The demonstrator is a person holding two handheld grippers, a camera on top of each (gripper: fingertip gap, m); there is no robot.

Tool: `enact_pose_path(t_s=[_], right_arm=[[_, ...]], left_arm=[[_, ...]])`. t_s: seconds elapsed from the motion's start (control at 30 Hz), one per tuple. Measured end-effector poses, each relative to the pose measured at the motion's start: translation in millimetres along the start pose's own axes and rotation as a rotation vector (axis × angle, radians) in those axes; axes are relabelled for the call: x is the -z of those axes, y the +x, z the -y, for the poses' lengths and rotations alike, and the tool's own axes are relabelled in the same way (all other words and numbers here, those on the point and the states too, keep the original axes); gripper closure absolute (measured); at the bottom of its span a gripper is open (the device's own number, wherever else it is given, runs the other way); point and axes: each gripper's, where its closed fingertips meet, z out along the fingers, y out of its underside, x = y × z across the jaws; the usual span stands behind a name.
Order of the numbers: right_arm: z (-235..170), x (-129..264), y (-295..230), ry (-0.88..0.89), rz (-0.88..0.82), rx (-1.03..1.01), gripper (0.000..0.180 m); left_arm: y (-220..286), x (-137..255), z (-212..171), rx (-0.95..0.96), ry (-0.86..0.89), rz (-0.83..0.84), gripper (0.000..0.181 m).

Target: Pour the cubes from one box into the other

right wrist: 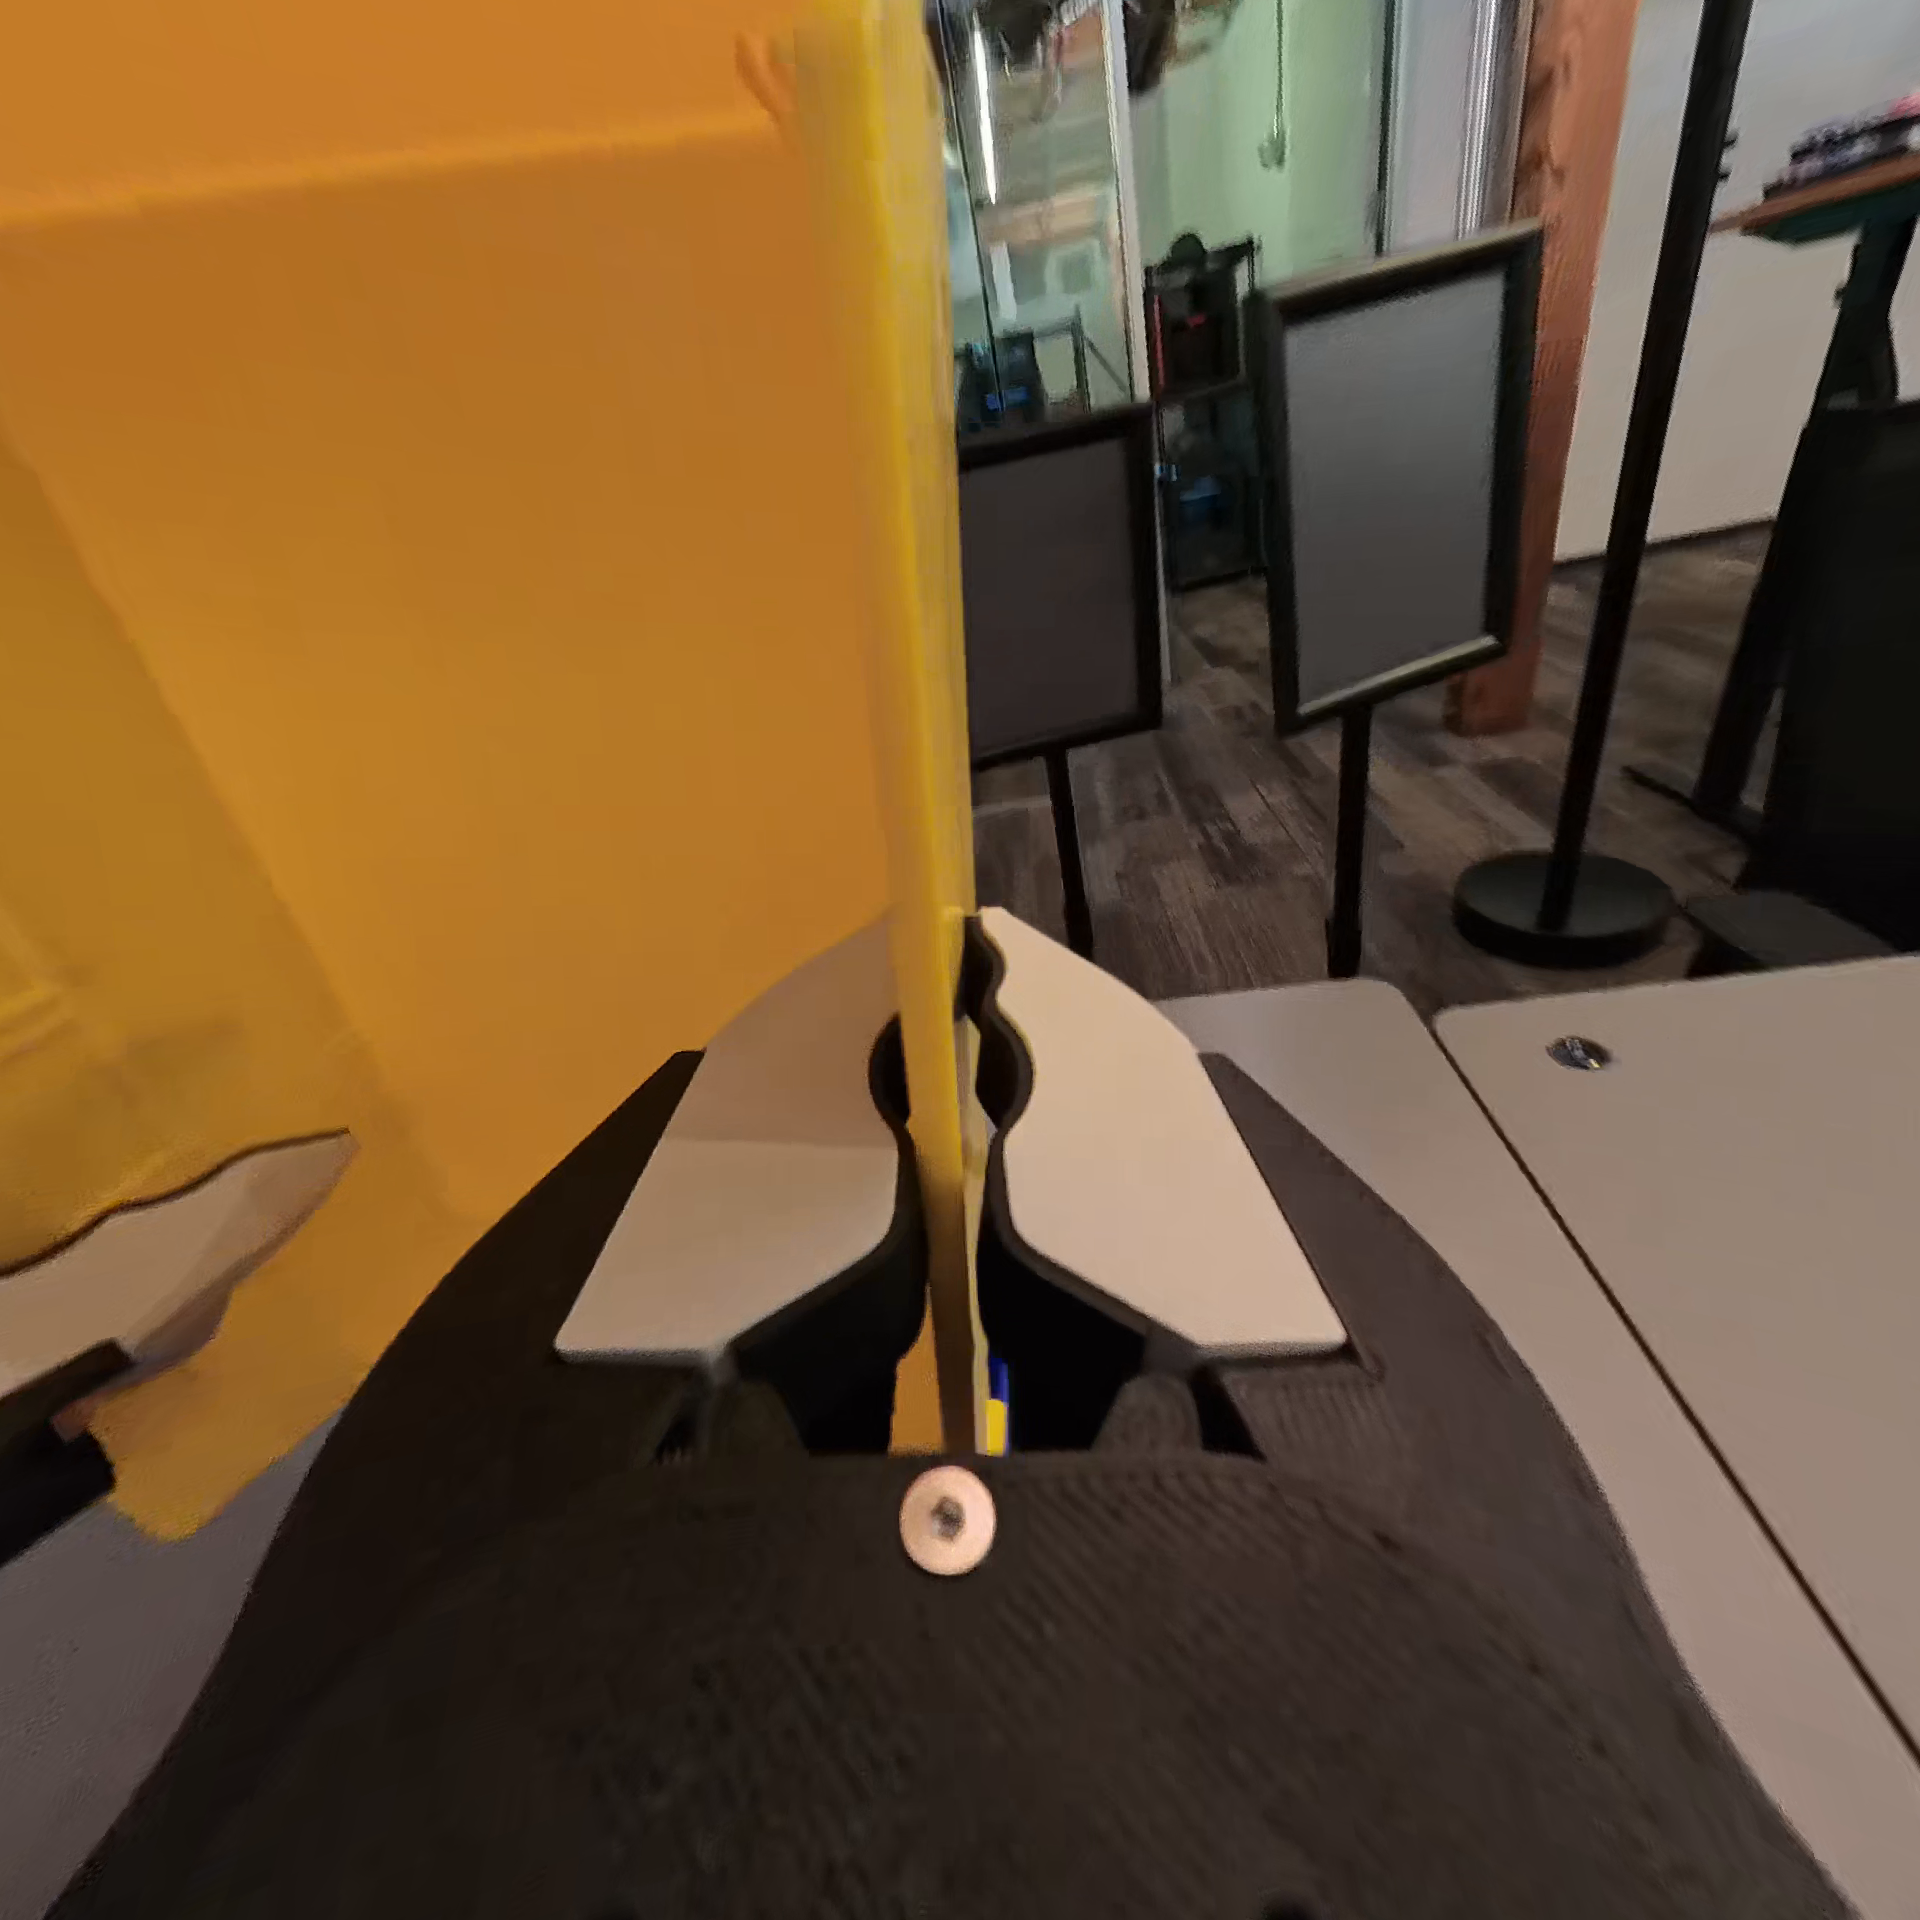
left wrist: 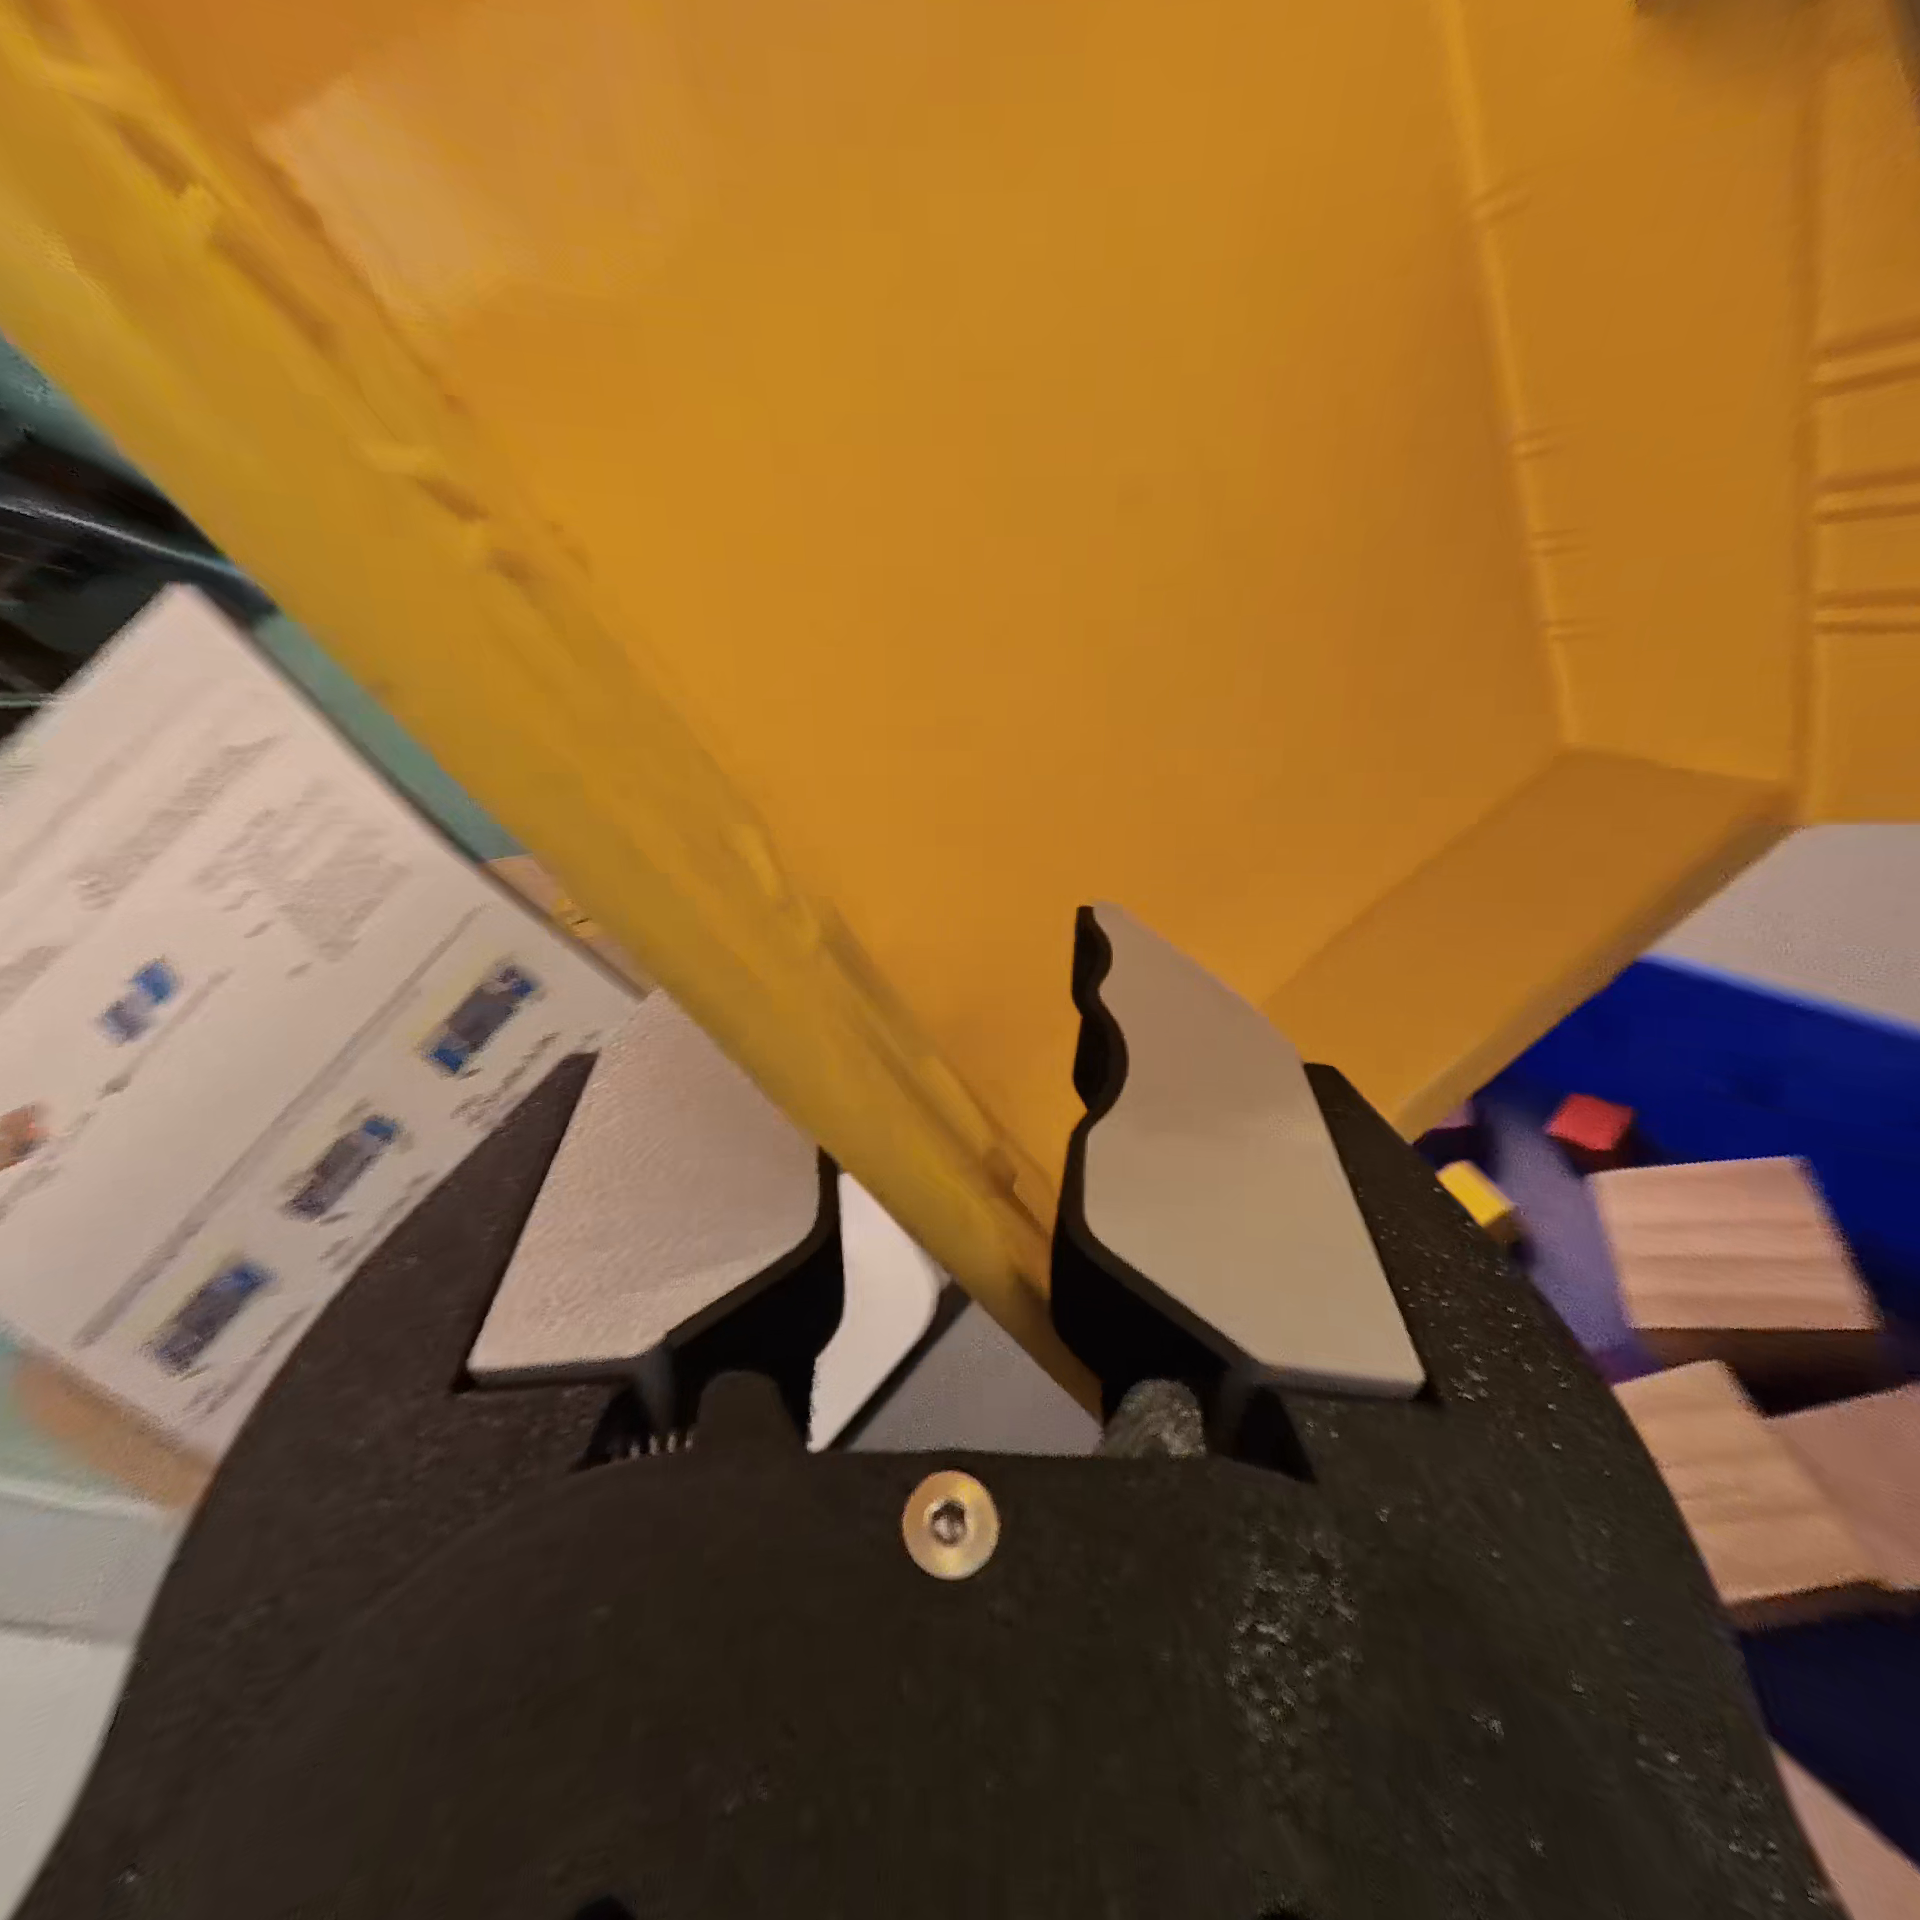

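The yellow box (left wrist: 987, 468) fills most of both wrist views, lifted off the bench (right wrist: 1714, 1195) and tipped steeply, its open side facing the left wrist camera. What shows of its interior is bare: no cubes are visible on the floor or walls, though the upper part runs out of frame. Judging from that, the pour is largely done, and what remains is to make sure nothing clings inside, level the box and set it back down.

Below its lowered corner sits the blue box (left wrist: 1714, 1049), resting lower at the right edge of the left wrist view. It holds the cubes: several large pale wooden blocks (left wrist: 1735, 1247) lie heaped in it, with a small red cube (left wrist: 1588, 1125) and a small yellow cube (left wrist: 1475, 1197) beside them. How full it is I cannot tell, as only a part shows.

The left gripper (left wrist: 945, 1174) has its fingers clamped on one side wall of the yellow box, the wall's edge running down between them. The right gripper (right wrist: 940, 1122) has its fingers closed tight on the opposite wall, seen edge-on as a thin yellow strip. A printed sheet (left wrist: 239, 987) lies on the bench to the left, blurred. Framed sign stands (right wrist: 1392, 488) are on the floor beyond the bench.
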Motion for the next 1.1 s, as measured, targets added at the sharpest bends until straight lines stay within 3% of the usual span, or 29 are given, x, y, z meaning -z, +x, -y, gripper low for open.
enact_pose_path(t_s=[0.17,0.23,0.27,0.33,0.4,0.5,0.57,0.63,0.77,1.1], right_arm=[[31.4,-32.1,51.5,-0.373,0.001,-0.036,0.176],[22.1,-35.5,72.1,-0.567,-0.014,-0.046,0.175],[13.2,-34.8,84.6,-0.653,-0.04,-0.048,0.176],[-7.9,-27.8,115.8,-0.8,-0.116,-0.078,0.176],[-29.6,-14.5,147.8,-0.912,-0.189,-0.103,0.176],[-59.8,10.4,187.0,-1.077,-0.262,-0.095,0.174],[-73.0,27.1,205.5,-1.18,-0.301,-0.059,0.173],[-82.4,39.4,216.9,-1.258,-0.329,-0.007,0.173],[-105.4,49.7,226.2,-1.346,-0.346,0.019,0.175],[-160.8,62.9,243.3,-1.472,-0.39,0.035,0.175]], left_arm=[[32.9,-18.9,51.4,0.264,0.044,-0.325,0.111],[34.5,-7.9,73.3,0.388,0.13,-0.441,0.113],[33.6,2.4,81.0,0.438,0.172,-0.501,0.125],[13.5,16.5,79.4,0.499,0.234,-0.475,0.132],[-3.3,23.1,51.1,0.51,0.197,-0.422,0.129],[4.7,19.9,-32.3,0.548,-0.076,-0.479,0.113],[10.7,15.4,-81.3,0.631,-0.204,-0.544,0.122],[13.7,13.6,-103.5,0.774,-0.189,-0.612,0.14],[40.8,8.5,-159.3,0.838,-0.432,-0.677,0.13],[102.5,1.4,-211.5,0.867,-0.865,-0.782,0.127]])
